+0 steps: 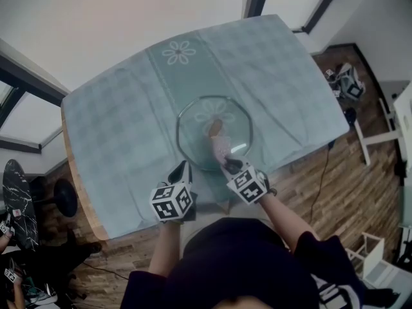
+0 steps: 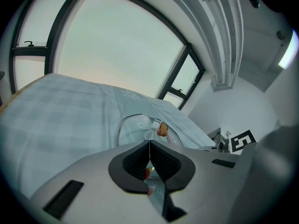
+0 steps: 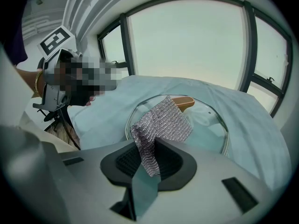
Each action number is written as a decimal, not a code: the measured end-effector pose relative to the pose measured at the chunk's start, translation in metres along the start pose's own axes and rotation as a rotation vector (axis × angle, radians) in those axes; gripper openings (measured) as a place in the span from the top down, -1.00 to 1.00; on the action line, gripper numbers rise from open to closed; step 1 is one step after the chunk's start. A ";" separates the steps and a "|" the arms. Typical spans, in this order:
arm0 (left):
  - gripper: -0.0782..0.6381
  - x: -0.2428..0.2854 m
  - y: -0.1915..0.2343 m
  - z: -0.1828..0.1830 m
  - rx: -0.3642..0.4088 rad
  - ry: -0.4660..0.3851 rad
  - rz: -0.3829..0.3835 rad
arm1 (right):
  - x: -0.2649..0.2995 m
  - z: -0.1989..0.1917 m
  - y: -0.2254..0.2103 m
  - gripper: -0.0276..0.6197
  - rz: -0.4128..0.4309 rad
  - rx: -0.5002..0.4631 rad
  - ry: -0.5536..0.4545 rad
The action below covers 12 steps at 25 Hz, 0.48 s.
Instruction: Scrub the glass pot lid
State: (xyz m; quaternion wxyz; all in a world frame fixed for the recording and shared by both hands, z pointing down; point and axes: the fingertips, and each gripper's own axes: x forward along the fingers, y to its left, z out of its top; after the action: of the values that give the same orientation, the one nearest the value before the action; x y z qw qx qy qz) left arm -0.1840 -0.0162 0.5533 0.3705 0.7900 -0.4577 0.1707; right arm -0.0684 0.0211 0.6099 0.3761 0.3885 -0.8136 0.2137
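The glass pot lid (image 1: 193, 124) lies flat on the table's middle, its brown knob (image 1: 215, 126) on top. My right gripper (image 1: 228, 166) is shut on a silver mesh scrubbing cloth (image 1: 221, 148), which hangs over the lid's near half just short of the knob. In the right gripper view the cloth (image 3: 161, 122) stands up from the jaws in front of the lid (image 3: 210, 120). My left gripper (image 1: 183, 170) sits at the lid's near-left rim with its jaws shut, and a shiny sliver of the rim shows between its pads (image 2: 161, 160).
A pale blue checked tablecloth (image 1: 116, 127) covers the table, whose wooden edge (image 1: 80, 192) shows at the near left. A black stool (image 1: 64, 198) stands on the floor to the left. White furniture (image 1: 386, 134) and small items stand to the right.
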 end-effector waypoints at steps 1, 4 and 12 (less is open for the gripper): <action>0.77 -0.001 0.000 0.000 0.003 0.001 -0.004 | 0.000 0.000 0.004 0.68 0.004 0.000 0.000; 0.77 -0.004 0.003 -0.001 0.012 0.004 -0.013 | 0.003 0.000 0.016 0.68 0.015 -0.001 0.000; 0.77 -0.015 0.011 -0.007 0.029 0.012 -0.023 | 0.007 0.002 0.041 0.68 0.033 -0.002 -0.014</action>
State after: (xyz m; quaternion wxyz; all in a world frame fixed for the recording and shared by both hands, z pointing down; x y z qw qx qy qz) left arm -0.2008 -0.0055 0.5540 0.3636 0.7994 -0.4439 0.1778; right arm -0.1050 0.0412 0.6118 0.3672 0.3760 -0.8228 0.2164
